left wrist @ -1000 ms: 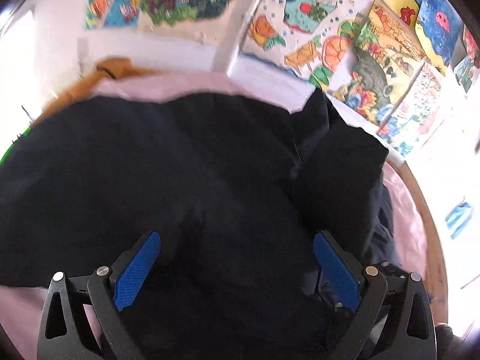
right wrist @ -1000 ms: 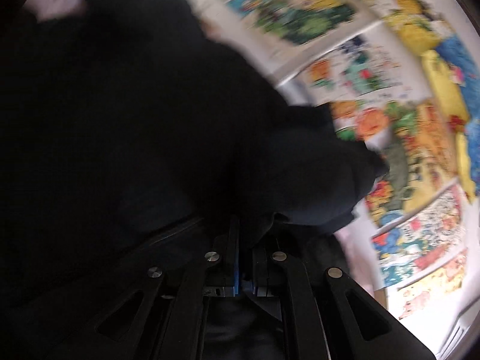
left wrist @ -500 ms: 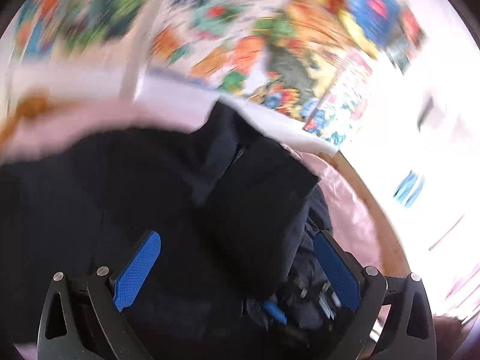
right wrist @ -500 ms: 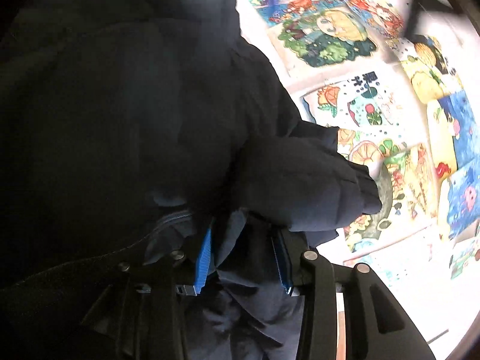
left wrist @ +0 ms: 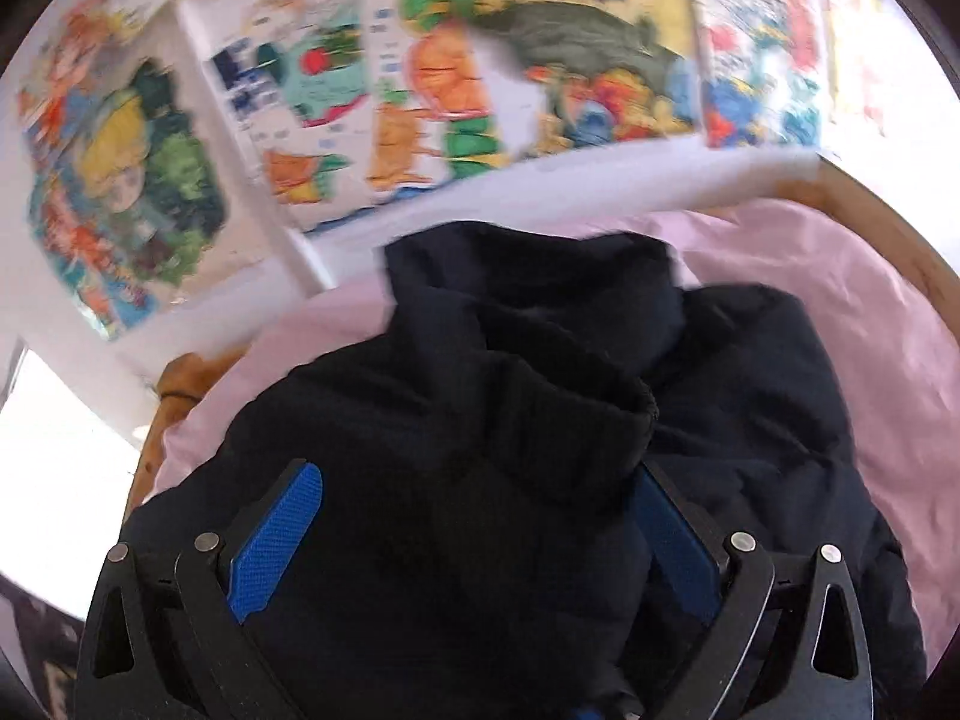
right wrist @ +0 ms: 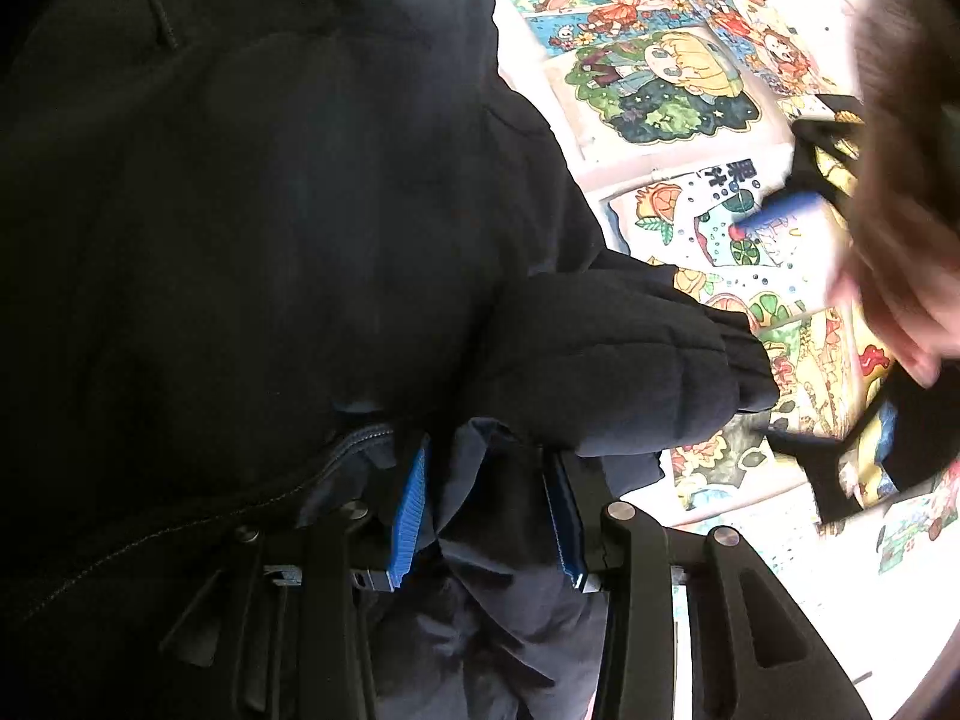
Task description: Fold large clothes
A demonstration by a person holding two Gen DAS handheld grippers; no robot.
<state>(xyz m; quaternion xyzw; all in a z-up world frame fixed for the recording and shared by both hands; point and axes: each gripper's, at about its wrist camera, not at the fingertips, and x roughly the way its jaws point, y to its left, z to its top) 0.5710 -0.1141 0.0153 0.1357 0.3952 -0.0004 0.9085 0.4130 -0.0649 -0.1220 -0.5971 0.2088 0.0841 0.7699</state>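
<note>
A large dark navy padded jacket (left wrist: 540, 396) lies bunched on a pink bed sheet (left wrist: 840, 312). My left gripper (left wrist: 474, 516) is open just above it, and a folded sleeve cuff (left wrist: 576, 420) lies between its blue pads. In the right wrist view the same jacket (right wrist: 252, 210) fills the left side, with a puffy sleeve (right wrist: 612, 360) sticking out to the right. My right gripper (right wrist: 489, 516) is open, its blue pads apart with loose jacket fabric hanging between them.
Colourful children's drawings (left wrist: 456, 72) cover the white wall behind the bed. A wooden bed frame (left wrist: 888, 222) runs along the right. An orange cloth (left wrist: 180, 384) lies at the sheet's left edge. The person's head (right wrist: 900, 192) and the other gripper's blue pad (right wrist: 780, 213) show at right.
My right gripper has opened and let go of the jacket fabric. My left gripper has swung round over the jacket, staying open; the sleeve now lies between its pads.
</note>
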